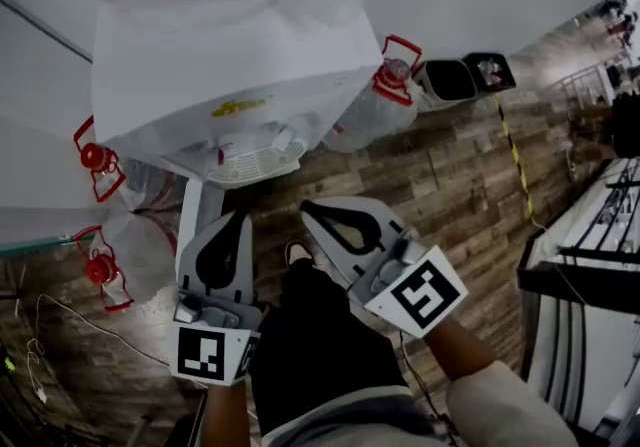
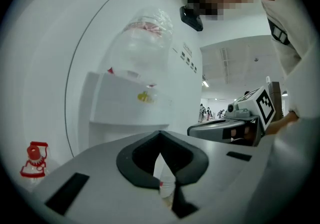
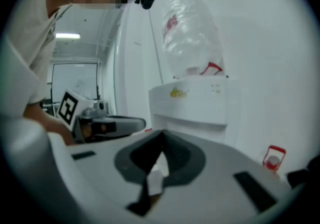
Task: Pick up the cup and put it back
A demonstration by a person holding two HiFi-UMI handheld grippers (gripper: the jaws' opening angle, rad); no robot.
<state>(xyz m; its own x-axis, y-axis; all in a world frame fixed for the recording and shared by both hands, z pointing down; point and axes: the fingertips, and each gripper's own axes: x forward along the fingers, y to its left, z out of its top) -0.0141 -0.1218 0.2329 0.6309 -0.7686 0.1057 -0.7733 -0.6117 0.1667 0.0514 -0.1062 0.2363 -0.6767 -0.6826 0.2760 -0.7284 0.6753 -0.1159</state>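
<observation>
I cannot make out a cup in any view. A white water dispenser with a clear bottle on top stands before me, its drip tray below the taps. My left gripper and right gripper hang side by side in front of the dispenser, apart from it. Both have their jaws together with nothing between them. In the left gripper view the left gripper faces the dispenser, with the right gripper beside it. The right gripper faces the dispenser too.
Spare water jugs with red handles stand on the wood floor on both sides of the dispenser. Two dark bins sit at the back right. A black-framed rack runs along the right edge. My shoe is below the grippers.
</observation>
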